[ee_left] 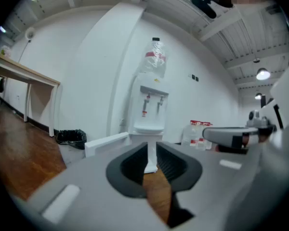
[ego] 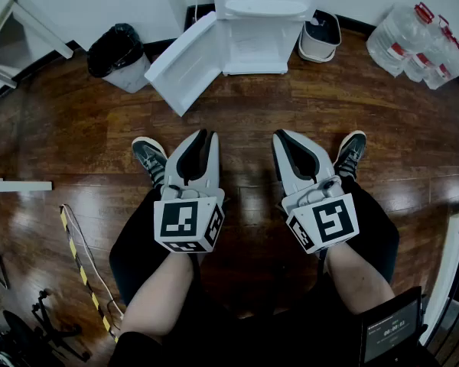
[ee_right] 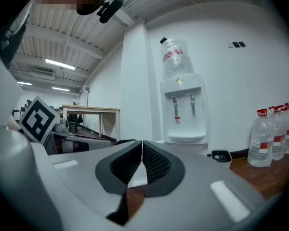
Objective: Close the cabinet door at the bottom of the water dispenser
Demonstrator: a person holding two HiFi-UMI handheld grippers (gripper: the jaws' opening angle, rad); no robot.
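Left tool (ego: pixel 203 134) and right tool (ego: pixel 284 134) both closed, empty, well short of the cabinet door (ego: pixel 182 63) swung wide open at the water dispenser (ego: pixel 256 21) base; a glancing or hard shove could slip off or bounce it back open.

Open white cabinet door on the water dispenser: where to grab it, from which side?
Probably the free end of the white cabinet door, farthest from its hinge on the white water dispenser. It stands swung out to the left, so the left gripper, now shut, should come from that side.
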